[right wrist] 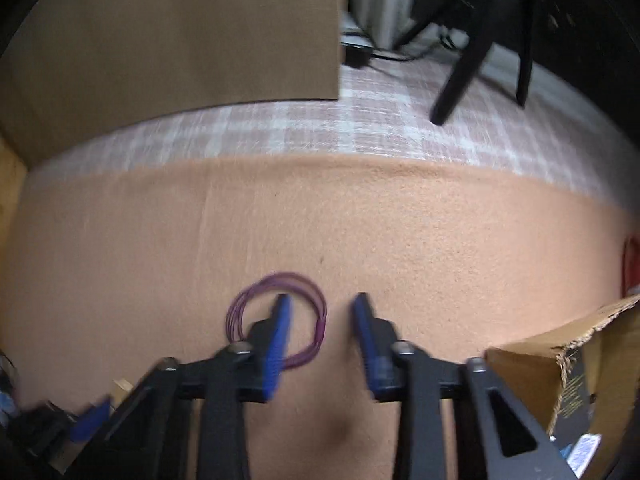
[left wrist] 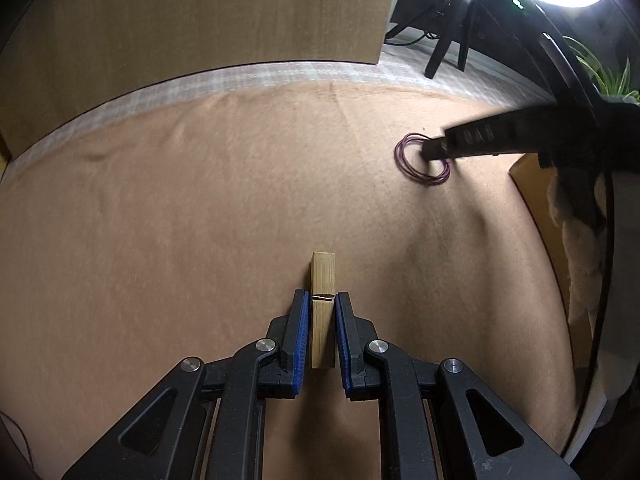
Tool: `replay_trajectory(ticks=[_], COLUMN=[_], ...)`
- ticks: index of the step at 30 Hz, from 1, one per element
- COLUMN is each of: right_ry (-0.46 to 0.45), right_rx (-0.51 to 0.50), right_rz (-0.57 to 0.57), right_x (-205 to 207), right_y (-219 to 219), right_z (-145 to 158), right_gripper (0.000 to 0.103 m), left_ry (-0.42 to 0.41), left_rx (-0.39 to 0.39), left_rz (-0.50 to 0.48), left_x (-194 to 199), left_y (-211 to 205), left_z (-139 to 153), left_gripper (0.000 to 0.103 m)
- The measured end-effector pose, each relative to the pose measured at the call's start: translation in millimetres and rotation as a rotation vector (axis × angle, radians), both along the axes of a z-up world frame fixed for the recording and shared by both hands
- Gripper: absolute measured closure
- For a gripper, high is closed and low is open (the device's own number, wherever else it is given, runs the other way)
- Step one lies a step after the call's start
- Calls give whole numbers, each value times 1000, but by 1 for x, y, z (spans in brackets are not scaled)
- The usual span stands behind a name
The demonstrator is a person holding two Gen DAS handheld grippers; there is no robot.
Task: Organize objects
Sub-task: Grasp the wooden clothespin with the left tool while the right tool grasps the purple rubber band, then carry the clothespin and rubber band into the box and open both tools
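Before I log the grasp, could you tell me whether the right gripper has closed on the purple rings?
No, the right gripper is open, one finger inside the purple rings.

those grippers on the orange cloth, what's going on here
A person is sorting small items with two handheld grippers. The left gripper has a wooden clothespin between its blue pads. The right gripper is open over a coil of purple bands, one finger inside the loop, nothing grasped yet.

Left tongs [left wrist: 322, 312] clamp a wooden clothespin [left wrist: 323, 312] over the tan table [left wrist: 180, 220]; right tongs [left wrist: 434, 152] touch purple loops [left wrist: 404, 160].
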State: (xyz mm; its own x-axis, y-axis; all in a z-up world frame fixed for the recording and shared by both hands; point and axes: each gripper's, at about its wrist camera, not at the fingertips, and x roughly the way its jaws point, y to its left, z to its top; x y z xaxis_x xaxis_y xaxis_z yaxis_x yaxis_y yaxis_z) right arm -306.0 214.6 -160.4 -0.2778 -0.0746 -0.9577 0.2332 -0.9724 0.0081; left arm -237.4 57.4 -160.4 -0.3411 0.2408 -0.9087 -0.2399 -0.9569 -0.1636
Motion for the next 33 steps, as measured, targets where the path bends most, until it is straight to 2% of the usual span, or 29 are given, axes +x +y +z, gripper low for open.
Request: replay_trajectory(ticks=[1, 8, 11, 16, 20, 26, 33], right_ry=[-10, 11, -19, -24, -26, 41, 156], right_rx=[-7, -13, -84, -127, -209, -299, -329], right_rz=[10, 89, 70, 66, 13, -72, -110], right_x=[4, 55, 79, 127, 170, 219, 235], right_y=[0, 7, 25, 49, 71, 113, 152], right_z=[0, -2, -3, -4, -2, 28, 71], right_gripper=[99, 99, 99, 99, 99, 99, 99], left_ry=[-2, -14, -17, -23, -24, -46, 3], left_rx=[5, 32, 41, 52, 68, 157, 155], left_rz=[9, 36, 44, 51, 52, 84, 37], left_x=[3, 27, 41, 68, 92, 122, 133], left_y=[-4, -12, -13, -10, -4, 1, 32], left_z=[0, 0, 0, -1, 0, 7, 31], left_gripper=[89, 89, 89, 89, 89, 89, 89])
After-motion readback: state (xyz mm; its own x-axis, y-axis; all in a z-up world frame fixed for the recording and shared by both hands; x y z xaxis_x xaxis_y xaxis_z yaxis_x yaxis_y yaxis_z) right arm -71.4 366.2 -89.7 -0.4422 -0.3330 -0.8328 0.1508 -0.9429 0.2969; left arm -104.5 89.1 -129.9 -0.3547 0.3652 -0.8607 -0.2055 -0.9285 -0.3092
